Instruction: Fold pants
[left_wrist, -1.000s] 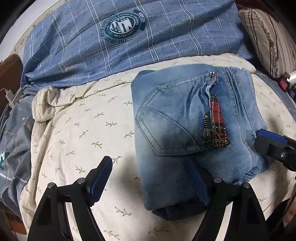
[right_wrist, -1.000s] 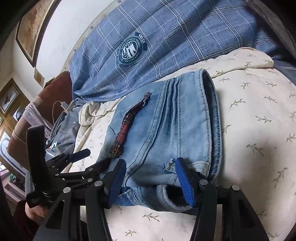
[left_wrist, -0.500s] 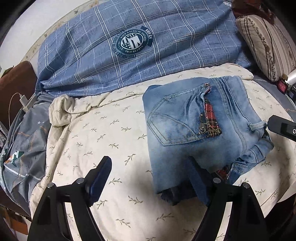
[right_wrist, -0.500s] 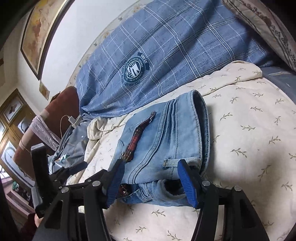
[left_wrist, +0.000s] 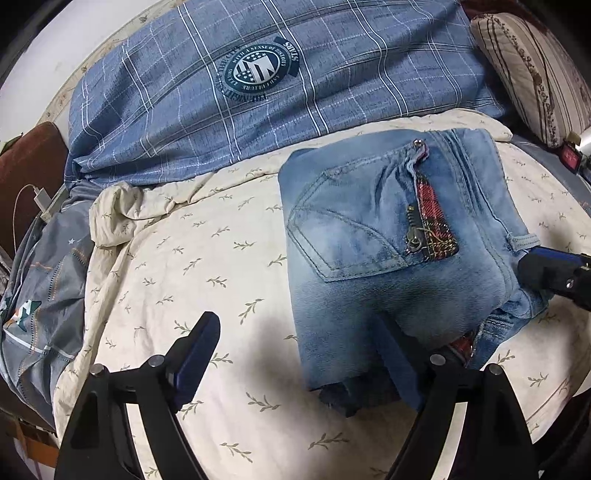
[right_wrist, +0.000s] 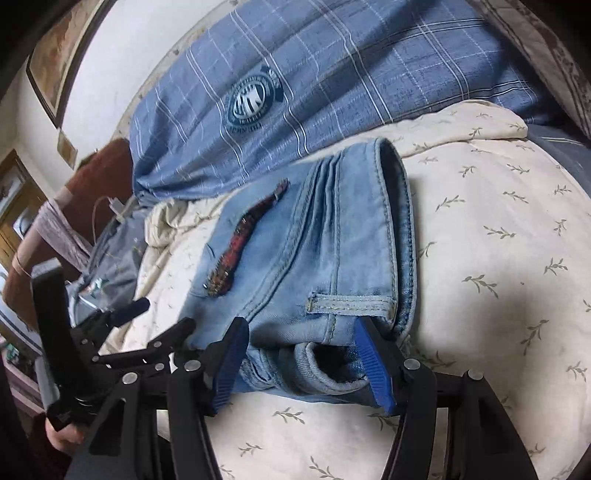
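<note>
Folded light-blue jeans (left_wrist: 388, 266) with a red plaid zip trim lie on the cream leaf-print bedsheet (left_wrist: 184, 258). My left gripper (left_wrist: 295, 325) hovers at their near edge. Its jaws are opening wide: the right finger is over the denim, the left finger over bare sheet, and nothing is held. My right gripper (right_wrist: 301, 328) stands open at the jeans' (right_wrist: 332, 240) waistband end, just below a belt loop. Loose, rolled denim lies between its blue pads (right_wrist: 373, 365) and does not look squeezed. The left wrist view shows that right gripper (left_wrist: 546, 266) at the jeans' right edge.
A blue plaid duvet (left_wrist: 258, 92) with a round crest lies behind the jeans. A striped pillow (left_wrist: 535, 66) sits at the back right. Grey bedding (left_wrist: 37, 277) and a charger cable (left_wrist: 40, 199) lie at the left edge. A hand (right_wrist: 62, 435) holds the left gripper (right_wrist: 160, 317).
The right gripper drew back from the jeans and has come close again at the waistband. A crumpled waistband end now sticks out at the jeans' near right corner.
</note>
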